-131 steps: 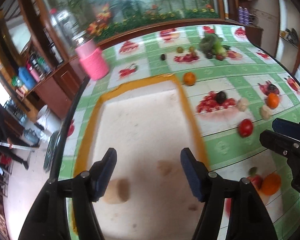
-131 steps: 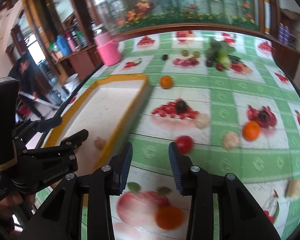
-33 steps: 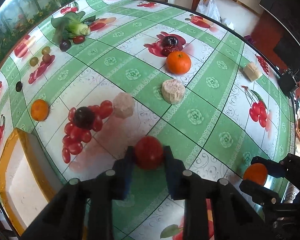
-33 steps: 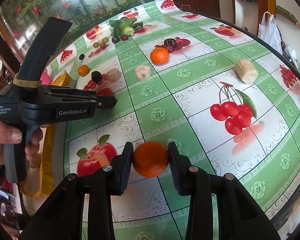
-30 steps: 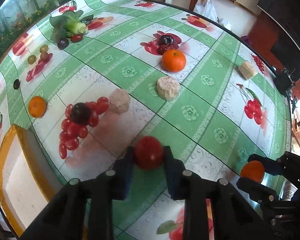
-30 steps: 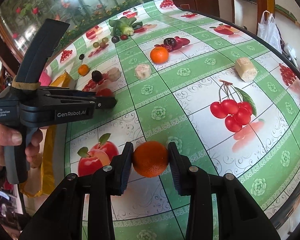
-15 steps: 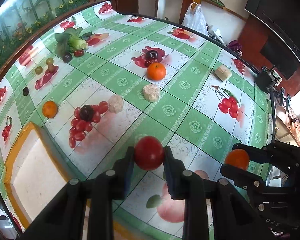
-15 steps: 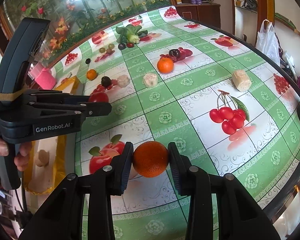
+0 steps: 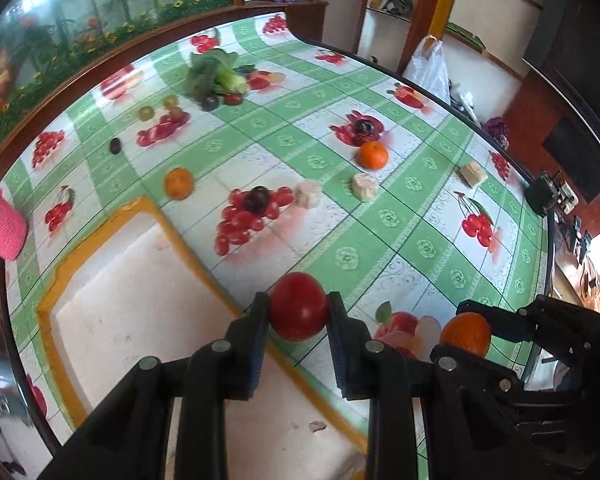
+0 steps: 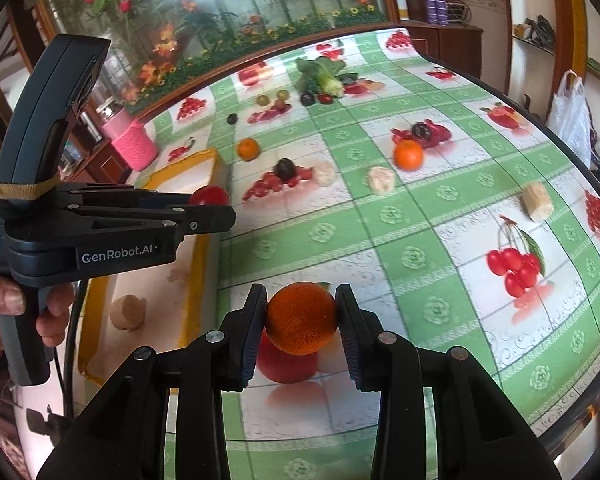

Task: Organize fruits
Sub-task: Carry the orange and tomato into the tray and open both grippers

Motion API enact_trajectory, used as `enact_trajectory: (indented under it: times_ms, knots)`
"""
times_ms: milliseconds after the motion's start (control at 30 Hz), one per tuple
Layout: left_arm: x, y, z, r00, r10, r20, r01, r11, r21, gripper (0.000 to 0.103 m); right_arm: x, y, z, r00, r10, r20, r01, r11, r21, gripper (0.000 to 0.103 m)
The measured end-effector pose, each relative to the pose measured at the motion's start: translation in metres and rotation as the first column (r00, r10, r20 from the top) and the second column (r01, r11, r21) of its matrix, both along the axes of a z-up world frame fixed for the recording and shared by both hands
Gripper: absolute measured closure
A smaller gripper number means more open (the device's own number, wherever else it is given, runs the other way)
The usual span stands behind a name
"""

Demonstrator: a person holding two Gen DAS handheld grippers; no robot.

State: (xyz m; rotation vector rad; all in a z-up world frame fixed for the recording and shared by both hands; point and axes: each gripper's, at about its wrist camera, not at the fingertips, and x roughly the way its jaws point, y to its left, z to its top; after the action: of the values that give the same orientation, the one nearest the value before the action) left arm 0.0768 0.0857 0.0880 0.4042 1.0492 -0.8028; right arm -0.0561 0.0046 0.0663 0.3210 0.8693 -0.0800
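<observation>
My left gripper [image 9: 299,312] is shut on a red tomato [image 9: 299,311] and holds it in the air above the right rim of the yellow-edged white tray [image 9: 100,240]. My right gripper [image 10: 301,319] is shut on an orange [image 10: 301,319] and holds it above the tablecloth, right of the tray [image 10: 204,248]. The right gripper and its orange [image 9: 465,334] also show in the left wrist view. The left gripper with the tomato [image 10: 209,196] shows in the right wrist view. A beige lump [image 10: 127,312] lies in the tray.
On the green fruit-print tablecloth lie two oranges [image 9: 373,155] [image 9: 178,183], a dark plum [image 9: 257,198], beige chunks [image 9: 309,195] [image 9: 364,186] [image 9: 473,173], and greens with small fruits [image 9: 216,76] at the back. A pink cup [image 10: 135,145] stands beyond the tray.
Both grippers have lifted and drawn back with their fruits. The left gripper has swung left, so the tomato now hangs at the tray's right rim.
</observation>
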Motion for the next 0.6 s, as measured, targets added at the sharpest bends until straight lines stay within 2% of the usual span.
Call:
enact_trajectory:
  times_ms: [367,600]
  knots:
    - [0.018,0.054,0.005,0.99,0.139,0.007,-0.139,0.99,-0.006,0.072,0.023,0.049,0.017,0.99,0.14,0.032,-0.14,0.99,-0.008,0.068]
    - [0.034,0.09,0.0,0.976,0.218,0.007,-0.218,0.976,0.008,0.072,0.043,0.079,0.015,0.975,0.219,0.028,-0.219,0.976,0.007,0.068]
